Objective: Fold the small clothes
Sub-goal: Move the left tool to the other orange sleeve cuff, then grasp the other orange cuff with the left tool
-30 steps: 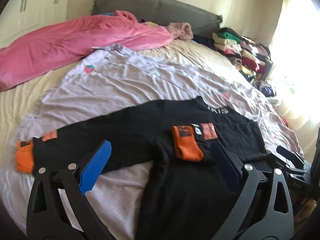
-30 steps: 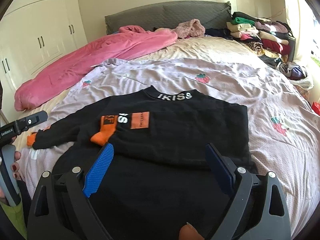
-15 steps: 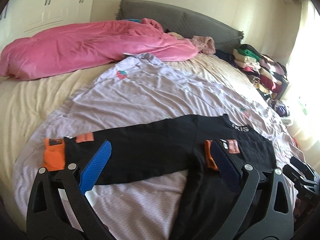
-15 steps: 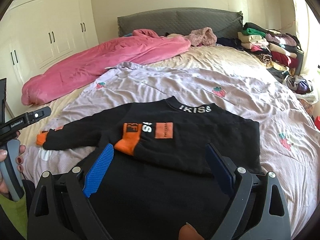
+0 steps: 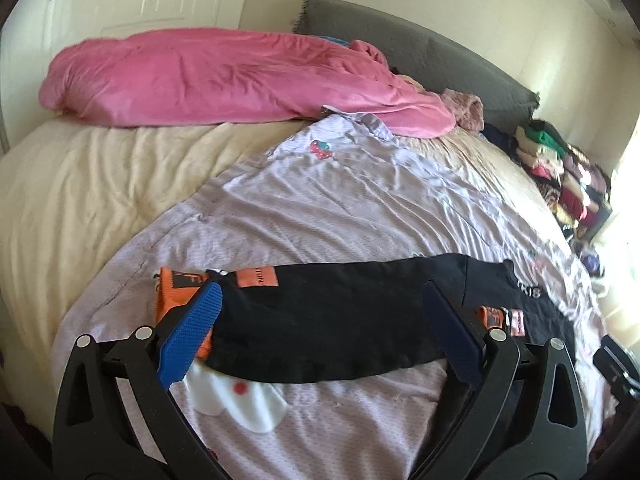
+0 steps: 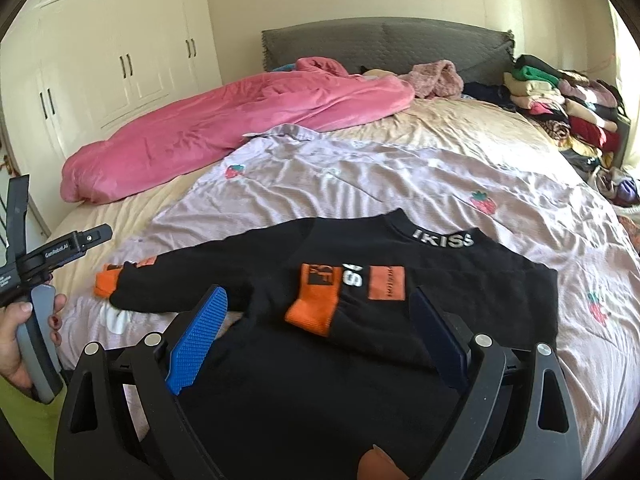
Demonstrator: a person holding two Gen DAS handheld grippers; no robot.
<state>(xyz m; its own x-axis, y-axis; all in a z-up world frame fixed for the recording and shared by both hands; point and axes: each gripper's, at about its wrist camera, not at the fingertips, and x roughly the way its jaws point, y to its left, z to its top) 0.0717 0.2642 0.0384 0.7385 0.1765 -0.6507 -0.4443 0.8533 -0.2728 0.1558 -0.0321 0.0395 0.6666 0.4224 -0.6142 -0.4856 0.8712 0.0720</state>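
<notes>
A small black sweater (image 6: 420, 280) with orange cuffs and a white-lettered collar lies flat on the lilac sheet (image 6: 360, 176). One sleeve is folded across its chest, orange cuff (image 6: 314, 308) in the middle. The other sleeve (image 5: 332, 312) stretches out to the left and ends in an orange cuff (image 5: 176, 292). My left gripper (image 5: 324, 332) hovers open over that outstretched sleeve, one pad near the cuff. My right gripper (image 6: 320, 336) hangs open above the sweater's lower body, holding nothing.
A white cloth (image 5: 240, 400) pokes out from under the sleeve. A pink blanket (image 5: 216, 80) lies across the far side of the bed by the grey headboard (image 6: 384, 44). Stacked folded clothes (image 6: 560, 104) fill the far right corner. White wardrobes (image 6: 112, 64) stand at left.
My left gripper has swung left along the outstretched sleeve toward its orange cuff. My right gripper has drawn back slightly, the sweater sitting lower and further right in its view.
</notes>
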